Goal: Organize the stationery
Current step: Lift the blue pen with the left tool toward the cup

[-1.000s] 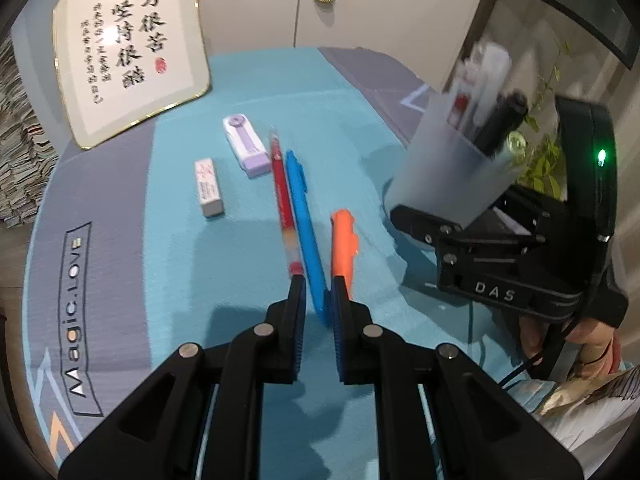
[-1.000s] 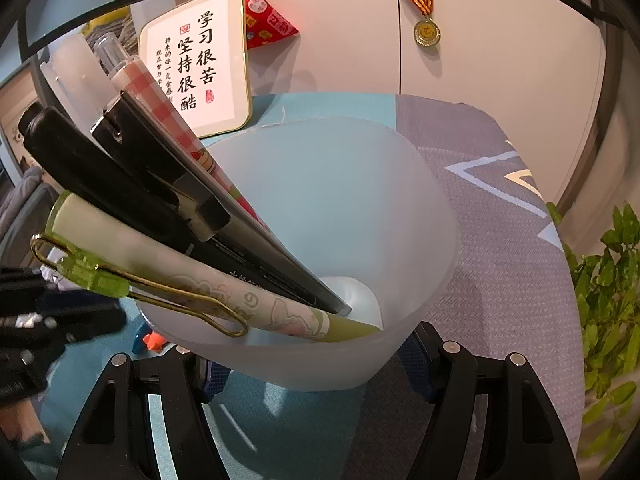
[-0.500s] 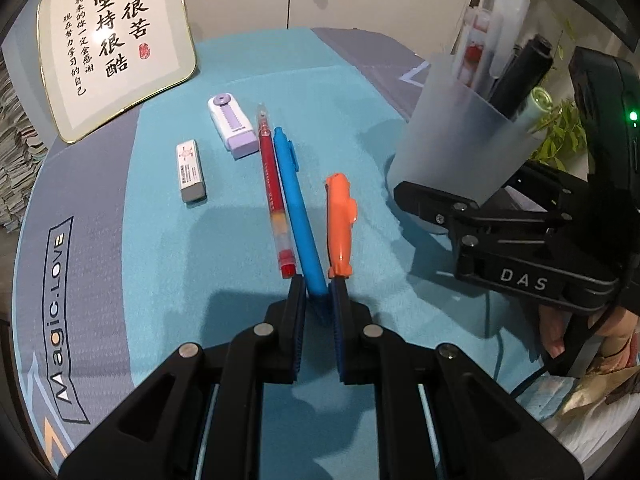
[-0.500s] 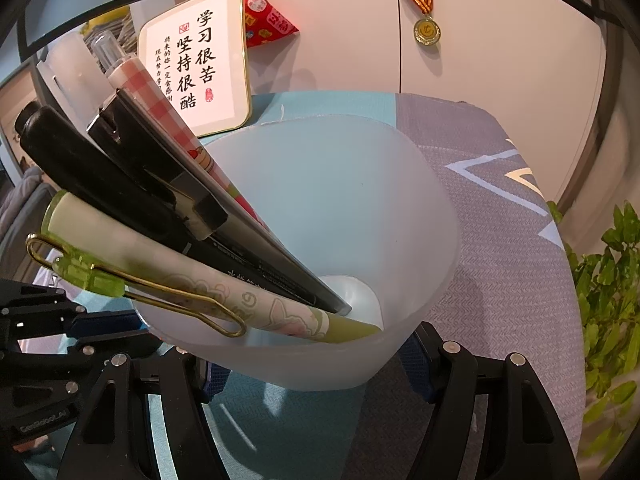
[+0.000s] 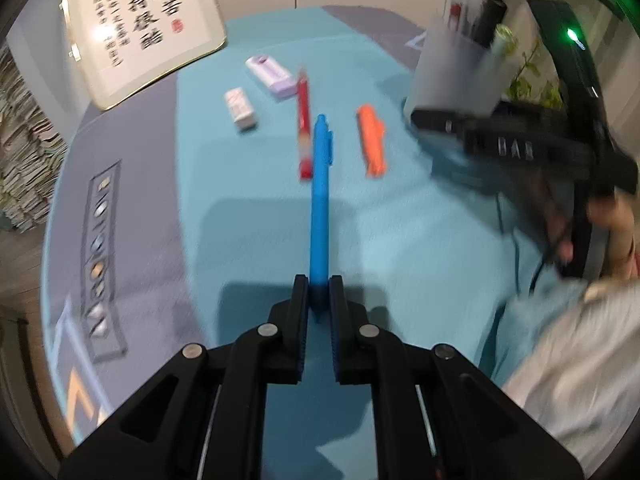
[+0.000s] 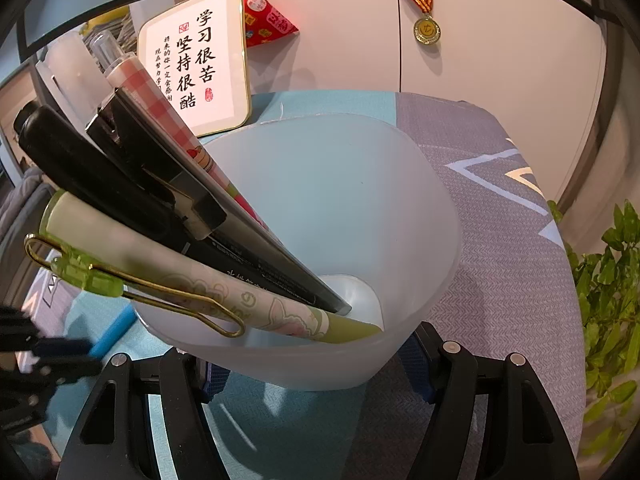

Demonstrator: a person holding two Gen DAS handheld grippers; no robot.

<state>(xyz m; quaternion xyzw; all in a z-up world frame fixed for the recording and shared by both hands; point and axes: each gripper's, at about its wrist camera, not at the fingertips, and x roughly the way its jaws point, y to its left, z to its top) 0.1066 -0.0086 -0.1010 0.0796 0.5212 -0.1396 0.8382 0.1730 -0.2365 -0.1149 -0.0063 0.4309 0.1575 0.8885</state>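
My left gripper (image 5: 319,292) is shut on the near end of a blue pen (image 5: 320,192) and holds it lifted above the teal mat, pointing away from me. A red pen (image 5: 304,128) and an orange marker (image 5: 373,144) lie on the mat beyond. My right gripper (image 6: 308,364) is shut on a frosted white pen cup (image 6: 360,240), which holds several pens leaning left. The cup (image 5: 460,68) and right gripper (image 5: 516,144) show at the right of the left wrist view. The blue pen (image 6: 114,330) shows at the lower left of the right wrist view.
A white eraser (image 5: 240,108) and a purple correction tape (image 5: 270,72) lie at the back of the mat. A framed calligraphy board (image 5: 140,24) leans at the back left. A green plant (image 6: 608,280) stands past the table's right edge.
My left gripper has lifted the blue pen off the mat and pulled it back from between the red pen and orange marker. The right gripper still holds the cup.
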